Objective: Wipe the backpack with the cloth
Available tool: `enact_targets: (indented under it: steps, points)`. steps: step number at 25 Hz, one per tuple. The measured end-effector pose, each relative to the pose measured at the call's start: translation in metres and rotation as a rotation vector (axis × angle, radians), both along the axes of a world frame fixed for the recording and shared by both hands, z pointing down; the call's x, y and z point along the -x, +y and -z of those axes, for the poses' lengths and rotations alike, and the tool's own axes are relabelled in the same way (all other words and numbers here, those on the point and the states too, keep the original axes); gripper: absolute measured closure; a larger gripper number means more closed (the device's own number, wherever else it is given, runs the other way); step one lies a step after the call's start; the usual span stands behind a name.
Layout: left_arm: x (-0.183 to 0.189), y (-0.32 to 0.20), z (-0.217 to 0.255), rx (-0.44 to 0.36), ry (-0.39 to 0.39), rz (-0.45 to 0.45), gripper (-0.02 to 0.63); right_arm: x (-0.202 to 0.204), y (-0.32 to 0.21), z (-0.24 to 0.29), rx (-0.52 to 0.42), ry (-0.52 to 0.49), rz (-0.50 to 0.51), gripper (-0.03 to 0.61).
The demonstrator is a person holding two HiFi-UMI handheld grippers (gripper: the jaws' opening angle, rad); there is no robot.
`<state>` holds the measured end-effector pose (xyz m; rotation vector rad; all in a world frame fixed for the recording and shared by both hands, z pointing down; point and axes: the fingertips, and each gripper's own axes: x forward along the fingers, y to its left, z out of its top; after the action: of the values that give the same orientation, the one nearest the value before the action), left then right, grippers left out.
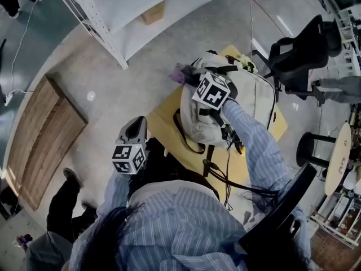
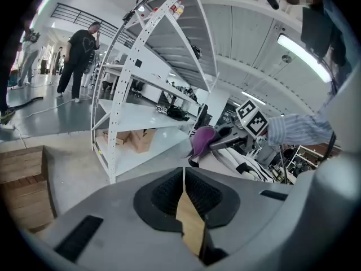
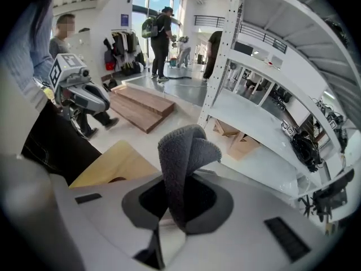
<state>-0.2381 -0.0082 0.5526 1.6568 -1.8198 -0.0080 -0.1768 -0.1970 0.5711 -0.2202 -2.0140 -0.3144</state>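
Note:
A cream backpack point(image 1: 248, 100) with black straps lies on a yellow wooden table point(image 1: 161, 120). My right gripper point(image 1: 190, 75) is at the backpack's far left end, shut on a purple cloth point(image 1: 181, 72). In the right gripper view the cloth point(image 3: 183, 151) stands up folded from between the jaws of the right gripper point(image 3: 179, 205). My left gripper point(image 1: 137, 126) hangs off the table's left side, apart from the backpack, shut with nothing in it. The left gripper view shows the left gripper point(image 2: 184, 179) with its jaws together, and beyond it the cloth point(image 2: 202, 140) and the backpack point(image 2: 248, 167).
A white metal shelving rack point(image 1: 113, 16) with a cardboard box point(image 1: 153, 13) stands beyond the table. A wooden platform point(image 1: 39, 140) lies on the floor at left. At right are a black office chair point(image 1: 299, 55) and a black stool point(image 1: 313, 148). Black cables point(image 1: 225, 174) hang at the table's near edge.

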Motion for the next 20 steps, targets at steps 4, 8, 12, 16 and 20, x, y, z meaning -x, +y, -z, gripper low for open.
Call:
enact_targets:
  steps: [4, 8, 12, 16, 20]
  points:
    - [-0.009, 0.007, 0.005, -0.001, -0.002, 0.014, 0.598, -0.02, 0.038, 0.005, -0.001, 0.01, 0.061, 0.537]
    - [-0.022, 0.017, 0.004, -0.005, 0.002, 0.024, 0.598, -0.039, 0.079, 0.012, -0.01, -0.004, 0.117, 0.537]
    - [-0.041, 0.028, 0.004, -0.01, 0.002, 0.025, 0.597, -0.062, 0.122, 0.018, 0.026, -0.03, 0.146, 0.537]
    - [-0.062, 0.037, 0.008, -0.015, -0.003, 0.021, 0.598, -0.088, 0.153, 0.02, 0.042, -0.041, 0.161, 0.537]
    - [-0.078, 0.049, 0.012, -0.012, -0.009, 0.021, 0.597, -0.108, 0.176, 0.022, 0.064, -0.061, 0.15, 0.537]
